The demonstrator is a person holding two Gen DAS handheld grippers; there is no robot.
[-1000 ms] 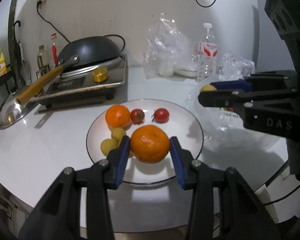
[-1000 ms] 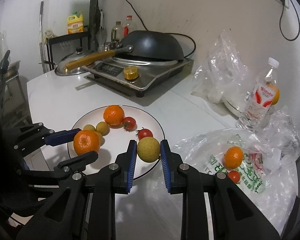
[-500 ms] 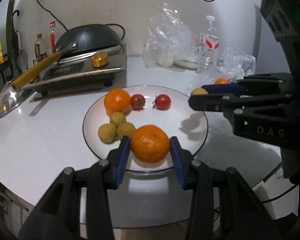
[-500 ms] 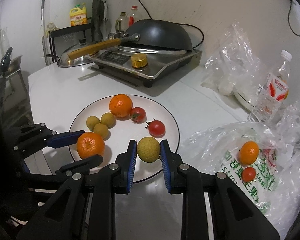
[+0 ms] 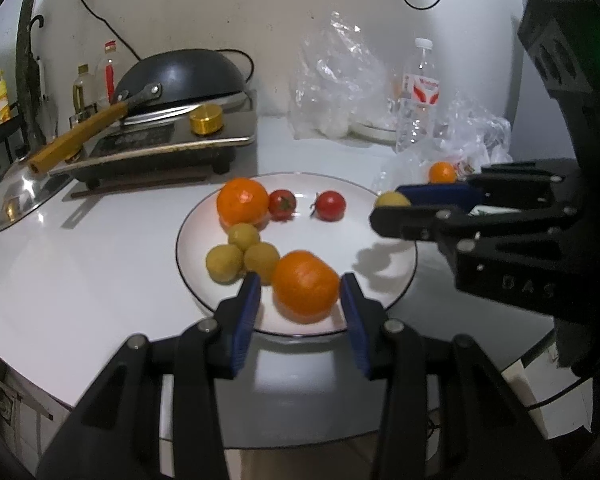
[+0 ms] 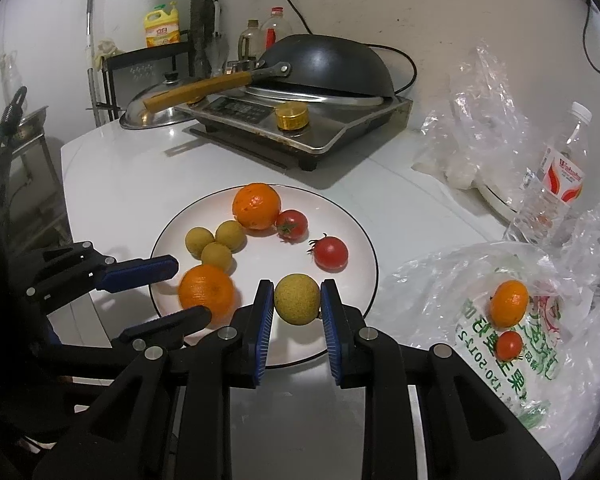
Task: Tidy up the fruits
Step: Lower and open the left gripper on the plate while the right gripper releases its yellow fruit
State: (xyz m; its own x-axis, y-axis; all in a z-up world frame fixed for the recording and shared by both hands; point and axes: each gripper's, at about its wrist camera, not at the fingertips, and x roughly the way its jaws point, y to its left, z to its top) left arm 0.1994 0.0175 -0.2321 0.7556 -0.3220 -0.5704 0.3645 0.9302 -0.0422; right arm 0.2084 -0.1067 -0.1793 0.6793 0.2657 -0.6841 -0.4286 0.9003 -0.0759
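Observation:
A white plate (image 5: 319, 244) (image 6: 268, 256) holds an orange (image 5: 242, 202), two tomatoes (image 5: 282, 205) and three small yellow fruits (image 5: 242, 236). A second orange (image 5: 305, 286) (image 6: 206, 294) lies blurred on the plate's near part, between the fingers of my left gripper (image 5: 301, 294). A gap shows beside each pad, so the left gripper is open. My right gripper (image 6: 297, 286) (image 5: 391, 208) is shut on a round yellow-green fruit (image 6: 297, 299) (image 5: 392, 199) above the plate's near right rim.
To the right, an open plastic bag (image 6: 439, 280) holds an orange (image 6: 509, 304) and a tomato (image 6: 509, 344). A cooker (image 6: 331, 128) with a black wok (image 6: 327, 68), a metal lid (image 5: 16, 196), a water bottle (image 6: 555, 184) and crumpled bags (image 5: 335, 80) stand behind. The table edge is close below the plate.
Both grippers have come in lower over the plate. The orange looks smaller and blurred, and has slipped forward out of the left pads. The right gripper still holds the yellow-green fruit.

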